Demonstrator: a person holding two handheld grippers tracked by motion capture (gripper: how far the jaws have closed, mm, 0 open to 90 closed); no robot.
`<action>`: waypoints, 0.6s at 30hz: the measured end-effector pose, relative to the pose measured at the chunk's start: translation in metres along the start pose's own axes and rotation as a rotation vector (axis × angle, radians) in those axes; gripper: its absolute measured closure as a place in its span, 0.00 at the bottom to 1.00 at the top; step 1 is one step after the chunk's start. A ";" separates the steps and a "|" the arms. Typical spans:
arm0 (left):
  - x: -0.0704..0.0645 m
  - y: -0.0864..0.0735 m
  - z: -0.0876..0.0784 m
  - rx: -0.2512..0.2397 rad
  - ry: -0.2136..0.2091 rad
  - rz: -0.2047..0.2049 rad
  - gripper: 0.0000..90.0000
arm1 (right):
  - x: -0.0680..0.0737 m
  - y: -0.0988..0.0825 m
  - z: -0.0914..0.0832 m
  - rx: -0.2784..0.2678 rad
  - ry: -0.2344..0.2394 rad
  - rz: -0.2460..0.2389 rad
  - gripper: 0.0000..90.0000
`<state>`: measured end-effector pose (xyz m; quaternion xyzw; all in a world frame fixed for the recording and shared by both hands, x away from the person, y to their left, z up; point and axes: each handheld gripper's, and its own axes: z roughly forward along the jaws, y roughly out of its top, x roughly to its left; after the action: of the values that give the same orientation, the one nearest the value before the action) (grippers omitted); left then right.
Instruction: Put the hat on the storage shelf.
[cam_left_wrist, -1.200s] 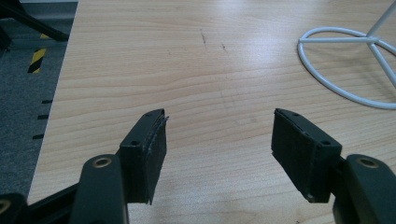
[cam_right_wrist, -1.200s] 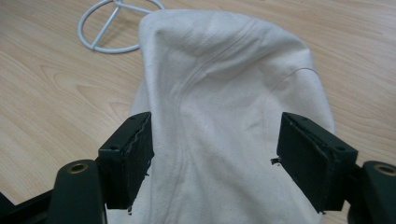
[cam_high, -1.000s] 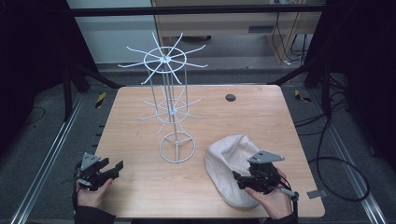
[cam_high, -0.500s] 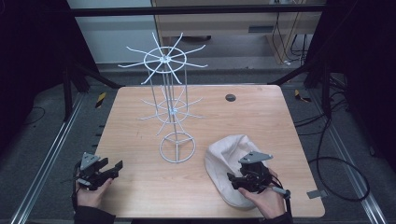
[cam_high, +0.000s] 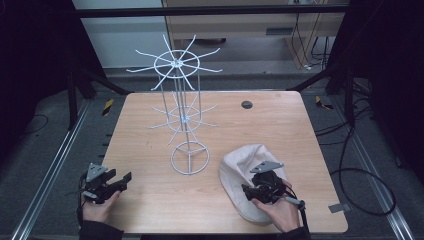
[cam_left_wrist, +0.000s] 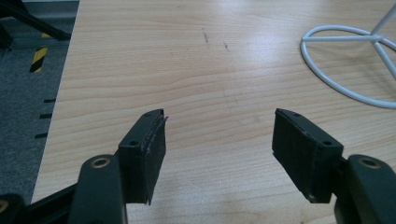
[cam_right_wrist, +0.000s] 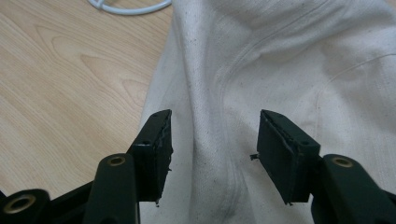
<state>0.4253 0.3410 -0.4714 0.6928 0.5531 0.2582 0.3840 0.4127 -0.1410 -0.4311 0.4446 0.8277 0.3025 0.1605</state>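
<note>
I am holding my right claw (cam_right_wrist: 212, 140) spread over the cream cap (cam_high: 240, 172) near the tabletop's (cam_high: 280, 125) front right corner. My left claw (cam_left_wrist: 219, 149) is hanging spread above bare wood by the front left edge.

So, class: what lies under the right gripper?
The right gripper hangs open over a cream cloth hat, its jaws either side of a fold. The hat lies on the wooden table. Whatever is beneath the cloth stays hidden.

wooden table (cam_high: 280, 125) | grey floor (cam_high: 45, 145) | black frame (cam_high: 210, 10)
</note>
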 end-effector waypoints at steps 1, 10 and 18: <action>0.000 0.000 0.000 -0.001 0.002 0.001 0.39 | 0.000 0.000 0.001 0.006 0.001 0.006 0.51; 0.000 0.000 0.000 0.006 0.001 0.007 0.39 | 0.001 0.001 0.010 0.036 0.000 0.010 0.59; 0.000 0.000 0.001 0.013 -0.001 0.003 0.39 | 0.000 0.001 0.015 0.053 -0.019 0.010 0.70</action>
<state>0.4264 0.3405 -0.4720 0.6962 0.5536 0.2546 0.3795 0.4208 -0.1351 -0.4416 0.4555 0.8317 0.2770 0.1549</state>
